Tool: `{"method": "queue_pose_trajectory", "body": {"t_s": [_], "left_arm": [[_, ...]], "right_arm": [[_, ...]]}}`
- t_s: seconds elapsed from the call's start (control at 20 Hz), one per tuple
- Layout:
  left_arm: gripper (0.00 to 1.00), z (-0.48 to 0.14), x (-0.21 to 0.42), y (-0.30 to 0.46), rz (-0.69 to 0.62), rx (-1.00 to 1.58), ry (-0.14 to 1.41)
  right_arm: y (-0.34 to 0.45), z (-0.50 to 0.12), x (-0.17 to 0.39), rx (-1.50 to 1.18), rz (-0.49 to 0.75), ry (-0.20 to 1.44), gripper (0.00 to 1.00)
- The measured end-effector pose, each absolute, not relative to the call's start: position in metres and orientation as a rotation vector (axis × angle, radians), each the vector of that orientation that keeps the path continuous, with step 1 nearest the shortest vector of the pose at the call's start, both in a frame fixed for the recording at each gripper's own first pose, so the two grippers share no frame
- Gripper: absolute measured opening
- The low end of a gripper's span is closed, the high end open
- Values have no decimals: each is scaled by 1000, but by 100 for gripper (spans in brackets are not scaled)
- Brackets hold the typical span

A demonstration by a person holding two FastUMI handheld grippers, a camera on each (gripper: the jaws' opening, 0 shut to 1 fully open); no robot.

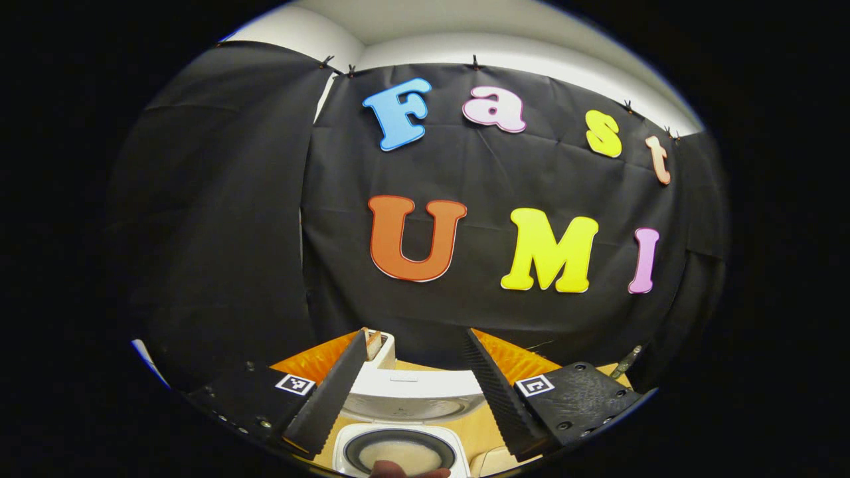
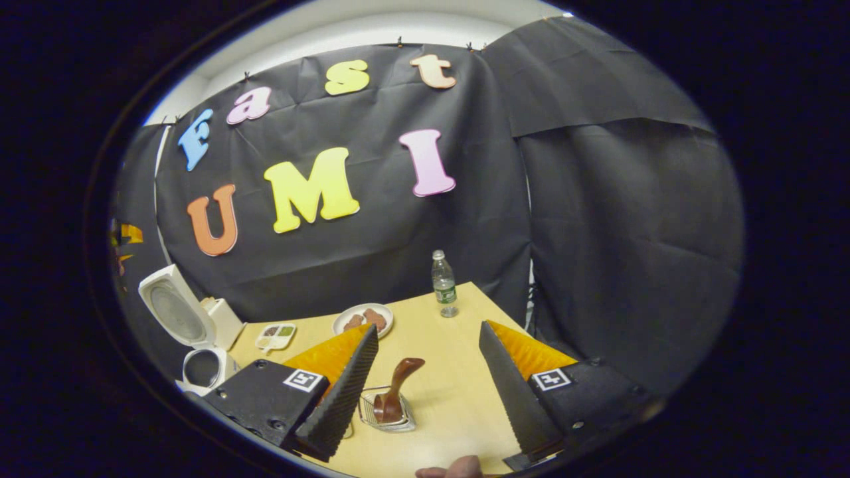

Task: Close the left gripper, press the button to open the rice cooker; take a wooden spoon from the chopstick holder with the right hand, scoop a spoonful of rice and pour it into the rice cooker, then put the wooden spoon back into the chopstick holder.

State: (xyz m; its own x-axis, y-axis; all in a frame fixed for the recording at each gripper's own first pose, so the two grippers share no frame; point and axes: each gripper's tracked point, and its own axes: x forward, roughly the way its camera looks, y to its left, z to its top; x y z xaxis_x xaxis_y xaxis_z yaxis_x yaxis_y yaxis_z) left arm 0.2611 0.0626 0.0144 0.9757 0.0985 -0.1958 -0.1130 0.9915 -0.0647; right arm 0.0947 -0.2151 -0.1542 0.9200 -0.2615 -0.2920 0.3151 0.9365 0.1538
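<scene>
Tools [image 1: 415, 372] [image 2: 428, 372] both spread wide, wooden spoon [image 2: 397, 388] upright in chopstick holder [image 2: 388, 415], rice cooker [image 1: 402, 425] open.

We're seeing a white rice cooker [image 2: 192, 325] with a dark inner pot, a dark brown wooden spoon [image 2: 397, 388] in a silvery wire chopstick holder [image 2: 388, 411], a pale wood desk [image 2: 451, 332], and a clear green-labelled bottle [image 2: 443, 284].

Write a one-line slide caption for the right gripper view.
Open right gripper above the wooden spoon in its chopstick holder, rice cooker lid raised at left.
</scene>
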Motion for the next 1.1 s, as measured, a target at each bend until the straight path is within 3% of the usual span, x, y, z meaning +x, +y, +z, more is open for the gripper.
{"method": "queue_pose_trajectory", "body": {"t_s": [0.25, 0.5, 0.8, 1.1], "left_arm": [[94, -20, 302, 75, 121, -48, 273], [95, -60, 308, 73, 107, -118, 458], [97, -74, 286, 68, 96, -55, 547], [96, -105, 212, 45, 68, -95, 678]], "right_arm": [[-224, -167, 30, 211, -416, 309, 100], [-222, -179, 5, 232, -474, 348, 100], [-194, -180, 31, 274, -404, 366, 100], [-160, -183, 61, 271, -278, 392, 100]]}}
